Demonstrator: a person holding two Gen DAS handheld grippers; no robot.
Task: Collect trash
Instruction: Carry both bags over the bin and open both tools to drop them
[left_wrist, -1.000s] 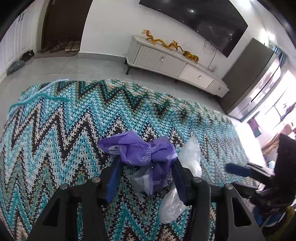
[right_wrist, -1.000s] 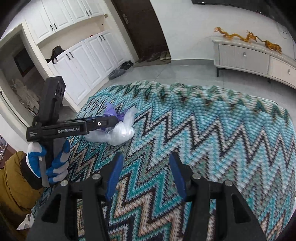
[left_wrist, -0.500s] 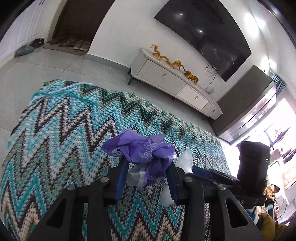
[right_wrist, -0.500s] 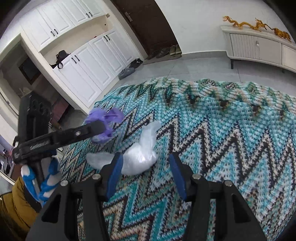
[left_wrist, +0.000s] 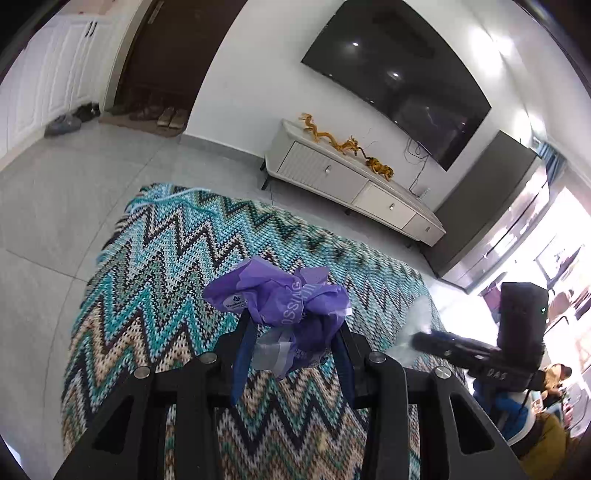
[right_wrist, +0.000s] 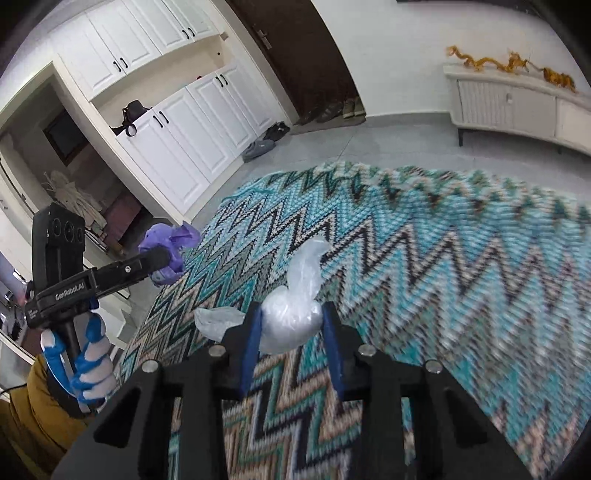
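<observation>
Pinching a purple wrapper (left_wrist: 291, 306), the left gripper (left_wrist: 293, 343) fingers; right gripper (right_wrist: 291, 332) fingers closing on clear plastic bag (right_wrist: 295, 314).

Bright daylight, fisheye-bent edges, right view motion-blurred

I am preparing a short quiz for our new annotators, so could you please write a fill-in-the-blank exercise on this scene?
1. The left gripper is shut on a crumpled ____ plastic bag.
2. The right gripper, its jaws closing, has a ____ plastic bag between its fingers.
3. The blanket has a ____ pattern.
4. Golden ____ figurines stand on the cabinet.

Missing words: purple; clear; zigzag; dragon
</observation>
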